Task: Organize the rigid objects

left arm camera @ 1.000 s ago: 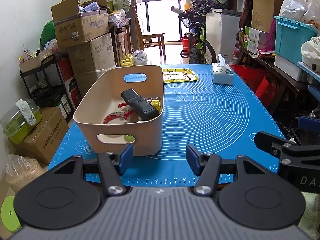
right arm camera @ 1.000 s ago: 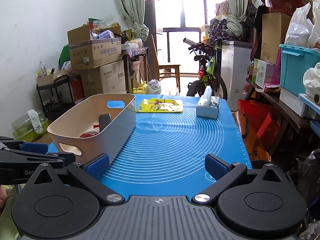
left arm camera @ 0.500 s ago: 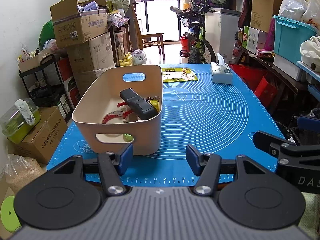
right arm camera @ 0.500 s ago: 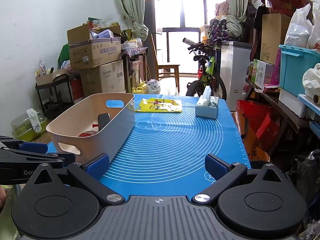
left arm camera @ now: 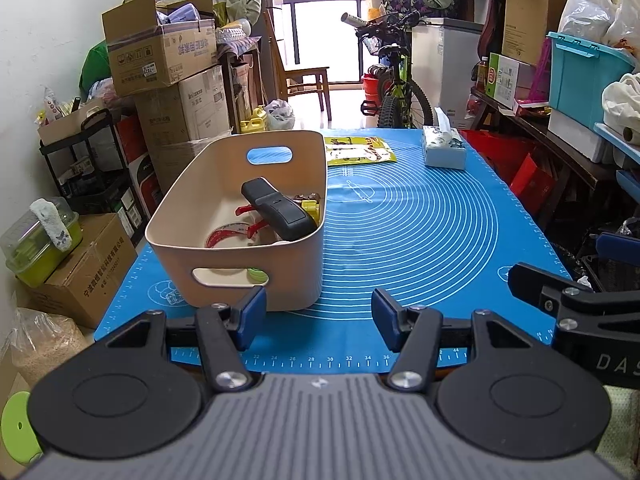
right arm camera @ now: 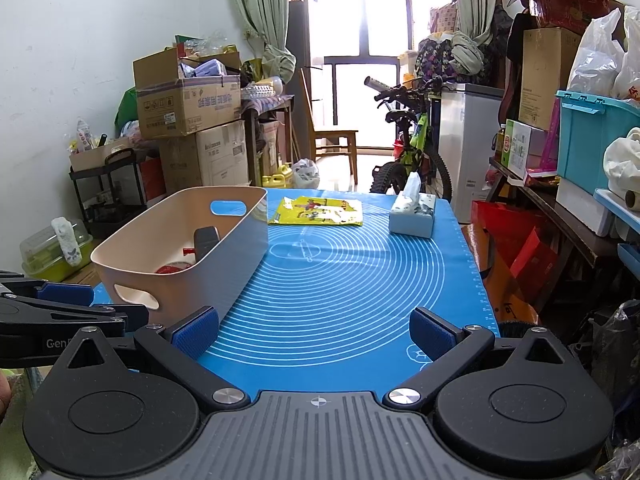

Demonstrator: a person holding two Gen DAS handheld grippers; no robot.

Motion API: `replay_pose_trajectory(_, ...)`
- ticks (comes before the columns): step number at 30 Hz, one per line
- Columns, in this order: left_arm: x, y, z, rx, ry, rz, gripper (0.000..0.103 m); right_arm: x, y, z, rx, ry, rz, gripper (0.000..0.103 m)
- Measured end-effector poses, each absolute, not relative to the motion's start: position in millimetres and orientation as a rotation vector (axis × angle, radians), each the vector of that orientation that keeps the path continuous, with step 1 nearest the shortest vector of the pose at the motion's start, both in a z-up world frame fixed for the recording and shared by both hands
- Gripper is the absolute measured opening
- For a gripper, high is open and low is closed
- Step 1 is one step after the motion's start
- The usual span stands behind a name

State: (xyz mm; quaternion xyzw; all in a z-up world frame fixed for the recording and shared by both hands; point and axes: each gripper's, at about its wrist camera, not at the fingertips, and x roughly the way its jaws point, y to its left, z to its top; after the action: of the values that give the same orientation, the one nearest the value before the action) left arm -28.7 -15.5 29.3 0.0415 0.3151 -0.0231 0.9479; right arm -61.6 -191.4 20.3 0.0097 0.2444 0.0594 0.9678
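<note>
A beige basket [left arm camera: 308, 184] [right arm camera: 244, 240] stands on the left half of the blue mat [left arm camera: 420, 240] [right arm camera: 340, 280]. Inside lie a black handled tool [left arm camera: 280, 210] [right arm camera: 206, 240], a roll of red-printed tape [left arm camera: 226, 236], a red-handled item [left arm camera: 248, 211] and a yellow piece [left arm camera: 311, 207]. My left gripper [left arm camera: 318, 314] hovers at the mat's near edge, just in front of the basket, open with nothing between its fingers. My right gripper [right arm camera: 314, 334] sits to the right of it, open wide and empty. Each gripper shows at the edge of the other's view.
A tissue box [left arm camera: 444, 148] [right arm camera: 414, 214] and a yellow packet [left arm camera: 358, 151] [right arm camera: 318, 211] lie at the mat's far end. Cardboard boxes [left arm camera: 160, 56] line the left wall. A bicycle [left arm camera: 394, 88] and shelves with a teal bin [left arm camera: 588, 76] stand at the back and right.
</note>
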Motion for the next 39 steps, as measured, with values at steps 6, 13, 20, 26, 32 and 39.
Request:
replay_pose_trajectory(6,-28.7,-15.4,29.2,0.083,0.642,-0.047,0.060,-61.7,-191.4,20.3,0.019,0.494,0.119,0.101)
replay_pose_trajectory(13,-28.8,-15.2,29.1,0.083,0.641,-0.047,0.060,-61.5,-192.1,20.1,0.018,0.493,0.120,0.101)
replay_pose_trajectory(20,-28.8,-14.8,29.0,0.083,0.641,-0.048,0.060,-61.6,-191.0,20.3,0.017,0.494,0.120,0.101)
replay_pose_trajectory(26,-28.9,-14.6,28.9,0.082,0.641,-0.047,0.060,-61.6,-191.1,20.2,0.016,0.494,0.119,0.101)
replay_pose_trajectory(32,-28.9,-14.4,28.9,0.082,0.640,-0.047,0.060,-61.6,-190.7,20.2,0.016,0.494,0.120,0.101)
replay_pose_trajectory(39,-29.0,-14.2,28.6,0.082,0.640,-0.047,0.060,-61.6,-196.2,18.6,0.016,0.491,0.118,0.101)
